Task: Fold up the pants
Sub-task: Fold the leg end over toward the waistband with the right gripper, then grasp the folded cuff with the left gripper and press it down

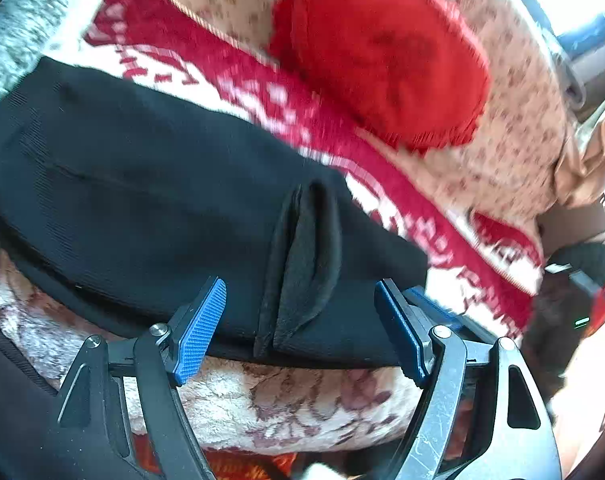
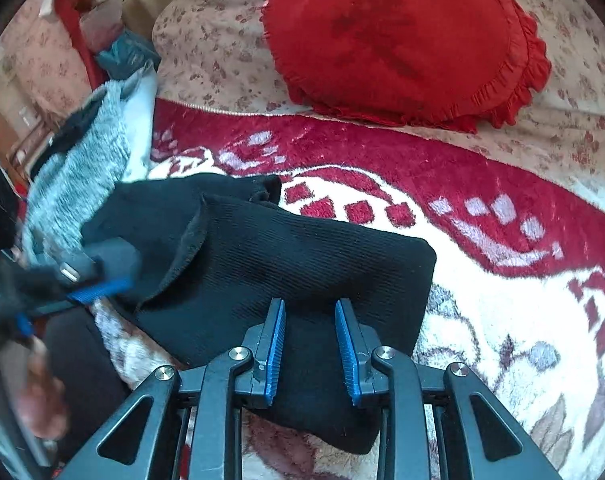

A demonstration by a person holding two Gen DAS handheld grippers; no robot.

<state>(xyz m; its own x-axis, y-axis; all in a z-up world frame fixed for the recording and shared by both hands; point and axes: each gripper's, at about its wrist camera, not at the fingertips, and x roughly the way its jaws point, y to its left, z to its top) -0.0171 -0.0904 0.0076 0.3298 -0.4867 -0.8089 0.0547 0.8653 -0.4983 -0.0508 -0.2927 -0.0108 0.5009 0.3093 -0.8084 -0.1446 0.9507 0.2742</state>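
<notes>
Pants (image 2: 286, 256), black and folded with no readable label, lay under my right gripper (image 2: 309, 344), its jaws partly apart, gripping nothing; my left gripper (image 1: 302, 328) gaped wide, empty.

- No legible text, label, brand, number or sign in either wrist view.
- Red-and-white blanket (image 2: 382, 168): woven white shapes along its red border, pattern only, no letters made out.
- Red cushion (image 2: 398, 40): dark mark at centre, blurred, not readable.
</notes>
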